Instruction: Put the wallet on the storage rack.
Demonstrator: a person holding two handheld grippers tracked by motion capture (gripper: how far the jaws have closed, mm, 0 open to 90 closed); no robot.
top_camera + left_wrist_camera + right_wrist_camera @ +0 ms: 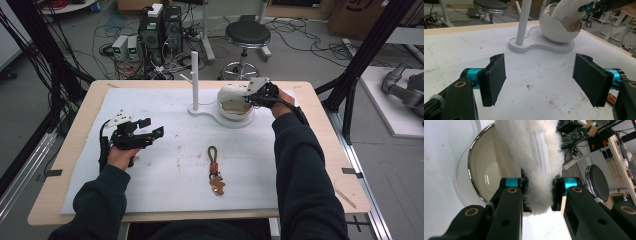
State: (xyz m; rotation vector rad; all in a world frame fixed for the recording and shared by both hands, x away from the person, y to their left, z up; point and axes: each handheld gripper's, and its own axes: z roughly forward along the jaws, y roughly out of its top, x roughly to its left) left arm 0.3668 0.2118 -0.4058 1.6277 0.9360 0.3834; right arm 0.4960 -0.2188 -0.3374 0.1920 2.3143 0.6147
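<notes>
A white egg-shaped bowl (231,107) (556,31) (486,170) with a wide mouth sits on a flat white stand base (212,114) (541,47) at the back of the mat. My right gripper (248,98) (540,195) is shut on a white fluffy fleece piece (541,157) (570,11) with a woven cord down its middle, holding it at the bowl's mouth. My left gripper (152,127) (539,80) rests low over the mat at the left, open, with nothing between its jaws.
A white post (194,75) (524,22) rises from the stand's left end. A keychain with a dark loop and brown charm (215,172) lies on the white mat (170,170) near the front. A stool (247,35) and cables lie beyond the table.
</notes>
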